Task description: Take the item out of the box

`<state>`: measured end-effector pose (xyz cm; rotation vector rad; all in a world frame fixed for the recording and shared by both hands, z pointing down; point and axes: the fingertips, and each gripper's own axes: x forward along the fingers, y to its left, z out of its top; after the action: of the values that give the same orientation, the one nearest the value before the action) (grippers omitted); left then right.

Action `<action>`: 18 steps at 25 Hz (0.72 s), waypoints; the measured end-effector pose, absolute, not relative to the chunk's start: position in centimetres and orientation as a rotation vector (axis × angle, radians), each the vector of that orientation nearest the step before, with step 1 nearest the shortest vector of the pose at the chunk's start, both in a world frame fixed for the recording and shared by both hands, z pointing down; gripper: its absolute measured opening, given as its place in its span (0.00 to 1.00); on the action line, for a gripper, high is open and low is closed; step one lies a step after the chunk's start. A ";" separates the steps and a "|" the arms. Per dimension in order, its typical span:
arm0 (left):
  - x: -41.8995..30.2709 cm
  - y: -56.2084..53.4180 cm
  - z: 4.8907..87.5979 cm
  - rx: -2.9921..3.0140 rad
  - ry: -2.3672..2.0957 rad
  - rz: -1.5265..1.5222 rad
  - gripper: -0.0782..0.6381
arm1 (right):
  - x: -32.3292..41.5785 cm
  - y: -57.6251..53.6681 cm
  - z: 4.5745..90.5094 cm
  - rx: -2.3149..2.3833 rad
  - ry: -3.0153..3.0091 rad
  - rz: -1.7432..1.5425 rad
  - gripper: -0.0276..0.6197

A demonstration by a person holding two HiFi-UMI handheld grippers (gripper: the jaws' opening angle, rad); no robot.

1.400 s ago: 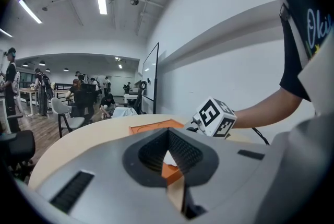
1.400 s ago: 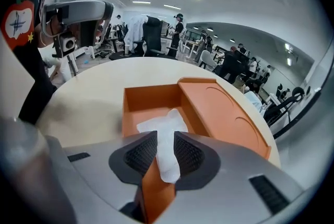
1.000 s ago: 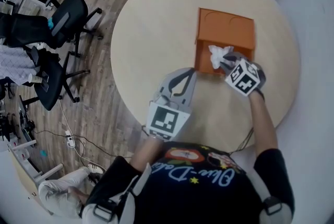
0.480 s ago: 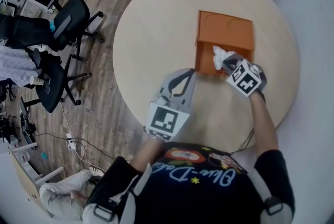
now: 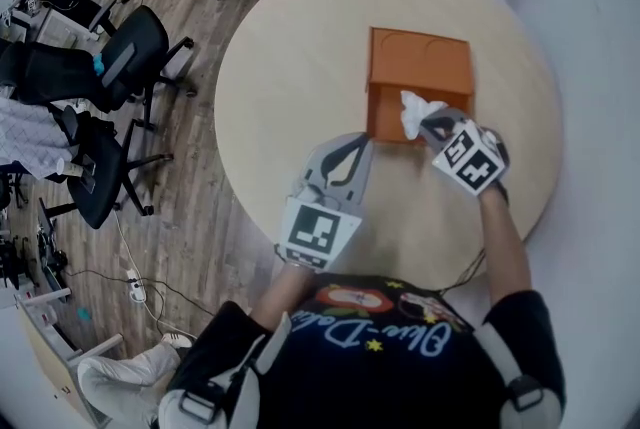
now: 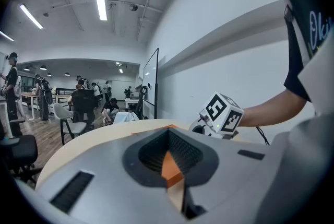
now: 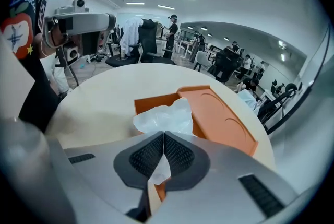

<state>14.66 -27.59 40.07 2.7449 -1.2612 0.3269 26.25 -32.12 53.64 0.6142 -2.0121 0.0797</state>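
Handling: I judge the white item (image 5: 411, 110) very light and soft, a crumpled thin sheet or bag. It should give under the pads rather than slip, but it could tear or snag on the box wall if I drag it.
Where to hold: I would pinch a bunched fold near its lower end, not a single loose flap. That seems to be about where I have it.
Look: white, faintly translucent, crinkled, puffed into an irregular lump. I cannot tell whether it is plastic film or tissue, or whether it wraps anything.
Item position: at the open near end of the orange box (image 5: 420, 65), its top standing above the box wall. I cannot tell how much of it lies inside.
Box position: flat on the round table (image 5: 290, 67), in the half nearer the right edge, open end towards me.
Right gripper (image 5: 425, 122): jaws closed together, with a fold of the white item pinched between the pads.
Left gripper (image 5: 345, 152): jaws together with nothing between them, held over the table's near edge, left of the box and apart from it.
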 end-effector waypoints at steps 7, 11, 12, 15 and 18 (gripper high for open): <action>14.6 -26.6 39.1 2.768 -1.269 0.317 0.09 | 25.6 -30.6 50.6 0.716 -2.101 0.081 0.05; 14.5 -26.0 38.3 2.773 -1.280 0.300 0.09 | 25.3 -29.4 48.8 0.802 -2.173 0.103 0.05; 14.5 -25.9 38.0 2.770 -1.283 0.286 0.09 | 25.1 -29.1 48.1 0.832 -2.202 0.108 0.05; 14.7 -25.3 37.4 2.777 -1.282 0.268 0.09 | 24.7 -28.4 46.0 0.903 -2.273 0.089 0.05; 14.6 -24.9 37.4 2.808 -1.273 0.297 0.09 | 24.2 -27.9 43.8 0.956 -2.323 0.050 0.05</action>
<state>14.58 -24.89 37.41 2.8075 -1.2735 0.2969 24.17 -27.93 43.77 0.9557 -2.3232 0.0499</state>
